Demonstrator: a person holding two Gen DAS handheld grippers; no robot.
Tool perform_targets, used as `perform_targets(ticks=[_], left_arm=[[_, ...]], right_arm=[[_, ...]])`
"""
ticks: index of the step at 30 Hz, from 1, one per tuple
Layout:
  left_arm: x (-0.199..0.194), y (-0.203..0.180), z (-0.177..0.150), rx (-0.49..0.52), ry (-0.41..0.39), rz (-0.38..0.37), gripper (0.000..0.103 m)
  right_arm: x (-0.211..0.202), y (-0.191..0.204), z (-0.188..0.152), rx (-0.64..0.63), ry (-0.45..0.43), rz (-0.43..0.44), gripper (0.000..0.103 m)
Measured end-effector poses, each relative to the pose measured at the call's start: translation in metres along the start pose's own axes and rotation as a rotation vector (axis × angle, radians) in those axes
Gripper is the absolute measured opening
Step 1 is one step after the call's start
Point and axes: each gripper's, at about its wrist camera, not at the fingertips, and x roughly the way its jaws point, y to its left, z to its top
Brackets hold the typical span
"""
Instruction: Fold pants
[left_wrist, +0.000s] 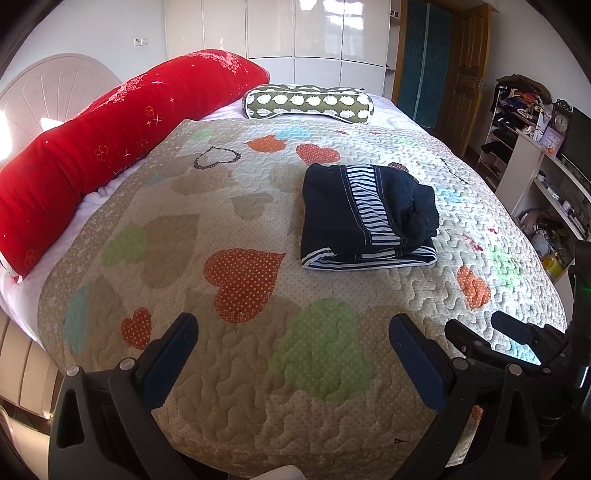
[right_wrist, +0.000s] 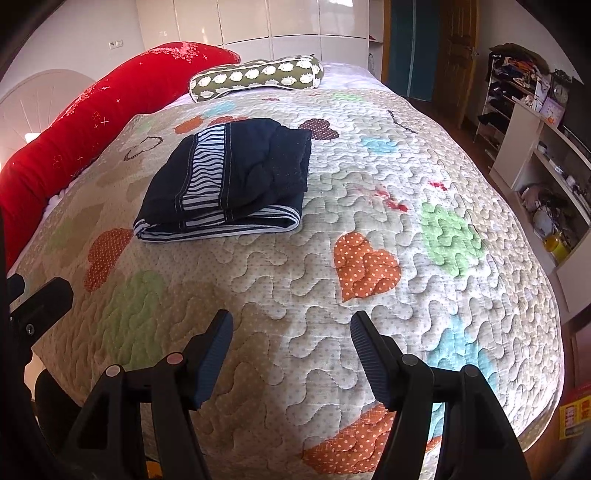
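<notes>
One pair of dark navy pants (left_wrist: 364, 214), folded into a compact bundle with a blue-and-white striped band showing along its top and front edge, lies on the quilt (left_wrist: 258, 369) of the bed, well ahead of both my grippers. My left gripper (left_wrist: 293, 347) hangs above the near edge of the quilt with its jaws spread wide and nothing between them; my right gripper (right_wrist: 291, 341) hovers just beside it, likewise released and empty, its ribbed pads clear of the fabric. The quilt is cream with stitched wavy lines and patchwork hearts in orange, green, blue and tan. Two cushions sit at the far side: one long red bolster (left_wrist: 110, 147) with small pale flower and star marks along the left, and one olive roll pillow (left_wrist: 308, 101) printed with rows of white hedgehog-like shapes. Behind them stand white glossy wardrobe doors (left_wrist: 295, 33) and a wooden door (left_wrist: 467, 74). At right, one round clock (left_wrist: 561, 123) tops a cluttered white shelf unit (left_wrist: 546, 192). A yellow box (right_wrist: 574, 413) at the lower right of the right-wrist view bears red printing too small to read.
</notes>
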Motion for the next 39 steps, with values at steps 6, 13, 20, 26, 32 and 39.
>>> perform_targets(ticks=[6, 13, 20, 26, 32, 39], left_arm=[[0.003, -0.001, -0.002, -0.003, 0.009, -0.001, 0.103], [0.004, -0.002, -0.003, -0.005, 0.015, -0.003, 0.103], [0.007, -0.001, -0.005, -0.014, 0.03, -0.009, 0.103], [0.009, 0.001, -0.005, -0.021, 0.042, -0.015, 0.103], [0.011, 0.002, -0.005, -0.027, 0.047, -0.019, 0.103], [0.014, 0.002, -0.005, -0.028, 0.056, -0.022, 0.103]], right_arm=[[0.001, 0.004, -0.002, 0.0, 0.004, -0.004, 0.071], [0.001, 0.005, -0.003, 0.001, 0.004, -0.005, 0.071], [0.002, 0.007, -0.006, -0.007, 0.006, -0.011, 0.071], [0.002, 0.011, -0.008, -0.018, 0.005, -0.018, 0.072], [0.003, 0.014, -0.01, -0.016, 0.009, -0.02, 0.072], [0.004, 0.013, -0.009, -0.018, 0.011, -0.023, 0.072]])
